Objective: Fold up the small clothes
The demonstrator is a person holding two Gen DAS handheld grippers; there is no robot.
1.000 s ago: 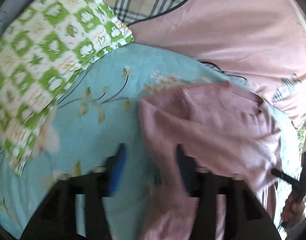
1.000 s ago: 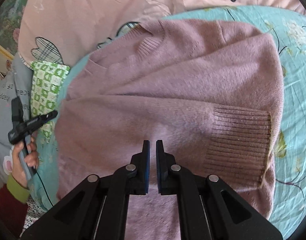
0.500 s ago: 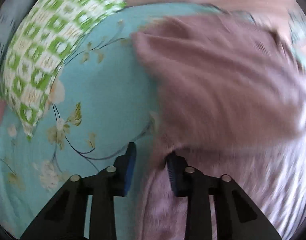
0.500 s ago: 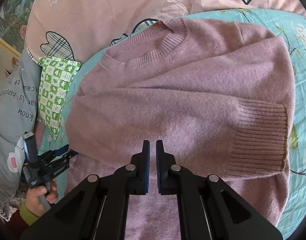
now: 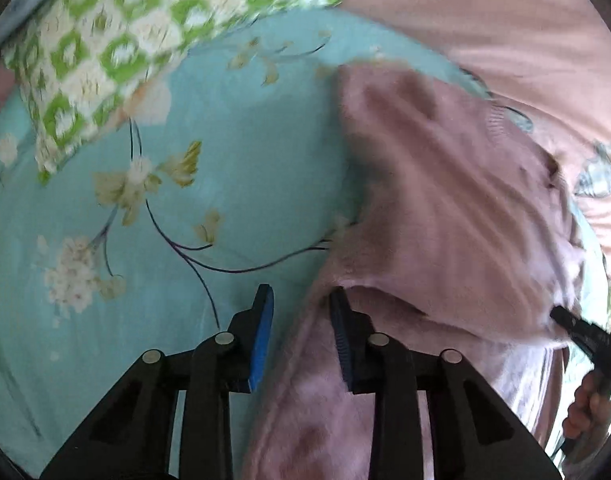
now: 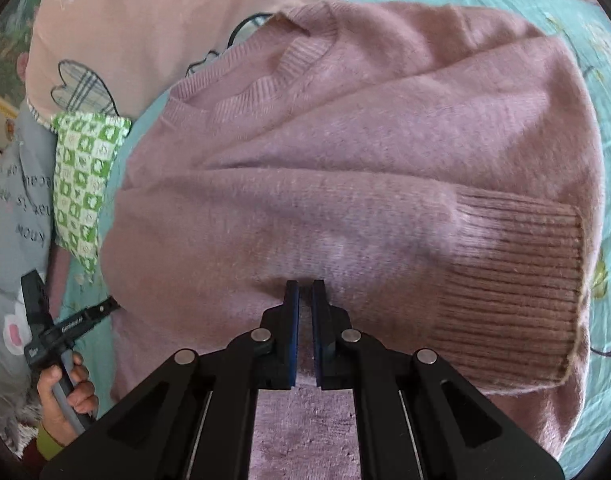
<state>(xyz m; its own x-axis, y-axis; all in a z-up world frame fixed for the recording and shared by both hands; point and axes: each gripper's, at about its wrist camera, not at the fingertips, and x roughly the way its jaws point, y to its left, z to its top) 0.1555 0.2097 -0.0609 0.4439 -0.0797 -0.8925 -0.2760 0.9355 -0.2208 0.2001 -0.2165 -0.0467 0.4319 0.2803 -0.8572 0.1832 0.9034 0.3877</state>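
Note:
A mauve knitted sweater (image 6: 365, 168) lies on a teal floral bedsheet (image 5: 233, 128), a sleeve with a ribbed cuff (image 6: 513, 300) folded across its body. My right gripper (image 6: 304, 286) is shut on a fold of the sweater at the sleeve's lower edge. My left gripper (image 5: 301, 300) is open at the sweater's (image 5: 445, 208) left edge: one blue pad is over the sheet, the other against the knit, with nothing between them. The left gripper also shows at the left edge of the right wrist view (image 6: 65, 328), held by a hand.
A green and white checked pillow (image 5: 117, 40) lies at the back left and shows in the right wrist view (image 6: 85, 184). A pink quilt with plaid appliqué (image 6: 153, 20) lies behind the sweater. A grey printed cushion (image 6: 9, 208) is at far left.
The right gripper has drawn the sleeve fold nearer and bunched the collar area. The left gripper stays open and has shifted along the sweater's left edge.

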